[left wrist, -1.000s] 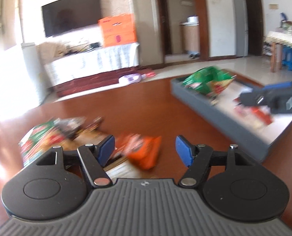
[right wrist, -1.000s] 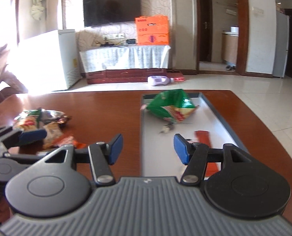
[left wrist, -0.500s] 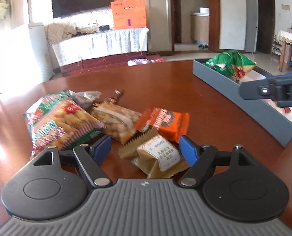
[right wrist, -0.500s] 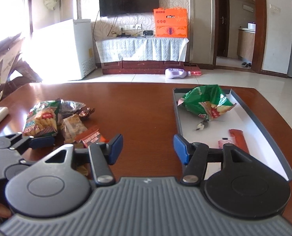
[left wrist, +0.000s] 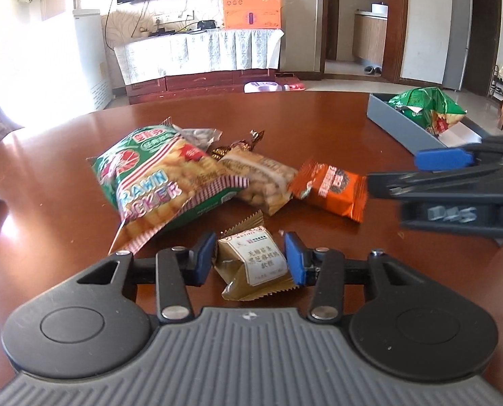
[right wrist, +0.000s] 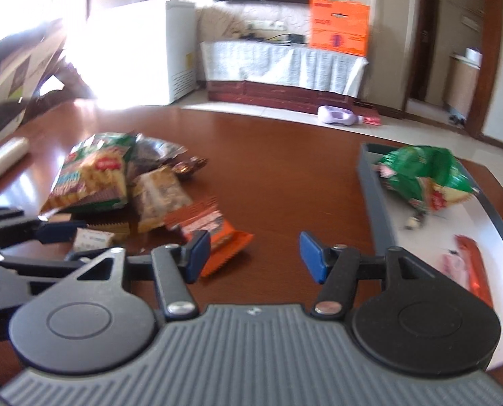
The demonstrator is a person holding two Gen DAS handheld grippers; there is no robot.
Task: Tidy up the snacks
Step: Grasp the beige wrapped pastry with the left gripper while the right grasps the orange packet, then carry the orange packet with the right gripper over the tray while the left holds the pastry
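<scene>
Left gripper (left wrist: 250, 256): jaws partly closed around the brown wafer packet (left wrist: 253, 264), both blue pads touching or just short of its two sides; firm clamping cannot be confirmed. Packet lying on the wooden table (left wrist: 319, 128), white label facing up, crimped edges showing above and below the pads.

Right gripper (right wrist: 254, 253): jaws wide apart, nothing between them but bare table. Left pad (right wrist: 197, 253) just beside the near corner of the orange packet (right wrist: 214, 233); contact cannot be told through blur.

Positions relative to the brown wafer packet, from the left wrist view:
- Prawn cracker bag (left wrist: 160, 182) beyond and to the left, lying flat, its lower corner reaching close to the left pad.
- Clear peanut bag (left wrist: 261, 176) directly beyond, partly tucked under the cracker bag's edge.
- Orange packet beyond and to the right, touching or just beside the peanut bag.
- Small dark foil-wrapped sweets (left wrist: 237, 143) farther back, behind the peanut bag.
- Grey tray (left wrist: 400, 123) well apart to the far right, holding a green snack bag (left wrist: 427, 108) at its far end.
- Right gripper's arm entering from the right, blurred, just past the orange packet.

Tray contents from the right wrist view: green snack bag at the far end, a red stick packet (right wrist: 474, 267) and a small pink packet (right wrist: 454, 264) nearer, one small item (right wrist: 413, 221) between, too blurred to identify.
</scene>
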